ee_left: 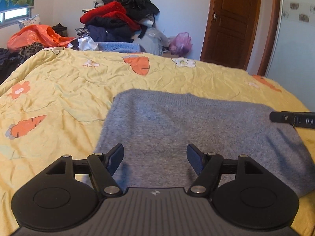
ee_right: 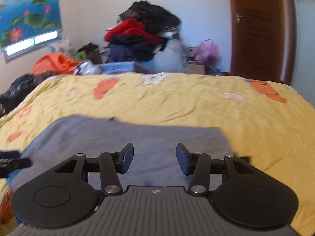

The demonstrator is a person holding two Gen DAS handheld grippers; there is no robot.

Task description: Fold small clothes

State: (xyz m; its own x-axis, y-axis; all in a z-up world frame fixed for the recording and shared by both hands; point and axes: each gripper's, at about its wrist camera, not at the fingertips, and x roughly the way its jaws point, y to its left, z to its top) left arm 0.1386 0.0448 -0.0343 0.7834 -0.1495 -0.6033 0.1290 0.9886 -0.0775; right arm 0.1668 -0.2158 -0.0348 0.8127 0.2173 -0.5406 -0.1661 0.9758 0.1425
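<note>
A grey knitted sweater [ee_left: 177,122] lies flat on the yellow bedspread, folded into a rough rectangle; it also shows in the right wrist view [ee_right: 122,137]. My left gripper [ee_left: 155,157] is open and empty, hovering over the sweater's near left part. My right gripper [ee_right: 155,157] is open and empty over the sweater's near right part. A fingertip of the right gripper [ee_left: 291,119] shows at the right edge of the left wrist view, and part of the left gripper [ee_right: 11,161] shows at the left edge of the right wrist view.
The yellow bedspread [ee_left: 59,90] with carrot and flower prints covers the bed. Behind it is a tall pile of clothes [ee_left: 122,15], an orange plastic bag [ee_left: 37,35], a purple bag [ee_left: 181,43] and a brown door [ee_left: 234,21].
</note>
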